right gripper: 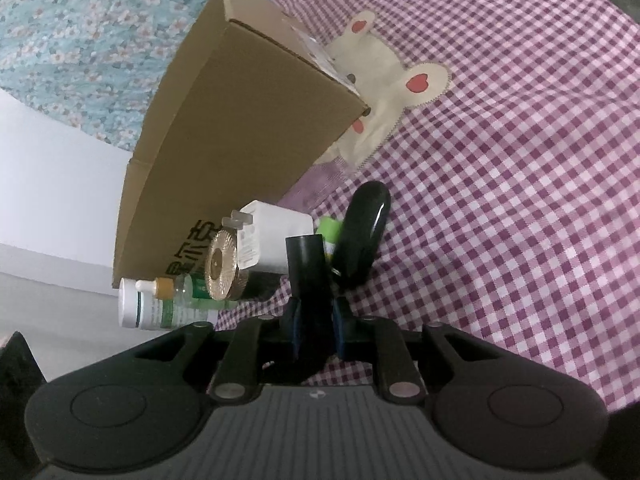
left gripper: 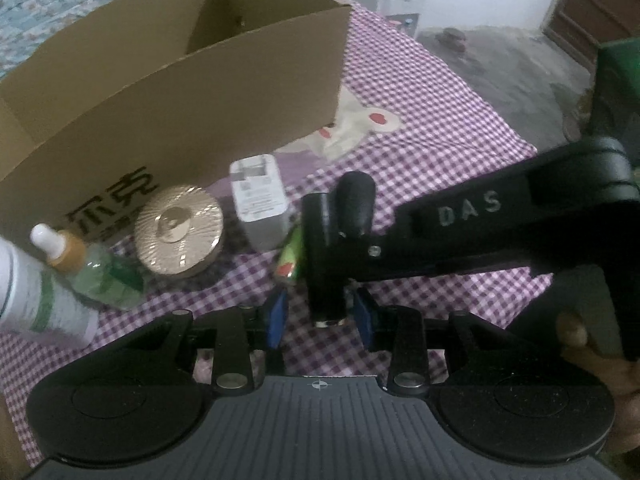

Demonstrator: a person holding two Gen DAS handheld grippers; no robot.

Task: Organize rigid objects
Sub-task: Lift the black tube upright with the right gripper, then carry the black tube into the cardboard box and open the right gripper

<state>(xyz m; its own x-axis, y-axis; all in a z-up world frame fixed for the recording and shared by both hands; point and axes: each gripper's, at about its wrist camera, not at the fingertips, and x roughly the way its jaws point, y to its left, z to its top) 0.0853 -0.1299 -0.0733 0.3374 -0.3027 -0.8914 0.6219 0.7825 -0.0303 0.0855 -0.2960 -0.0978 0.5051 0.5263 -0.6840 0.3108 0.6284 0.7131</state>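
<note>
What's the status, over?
Left hand-held gripper open astride tube. Right hand-held gripper shut on tube. Box ahead; charger, jar in between.

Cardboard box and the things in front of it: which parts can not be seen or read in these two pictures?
- Cardboard box: its floor is hidden by its own front wall in both views, so any contents are unknown.
- Green item: mostly behind the black tube in both views; its kind is unclear.
- White bottle: cut off by the left edge in the left wrist view; label blurred.
- Charger: print too small to read.
</note>
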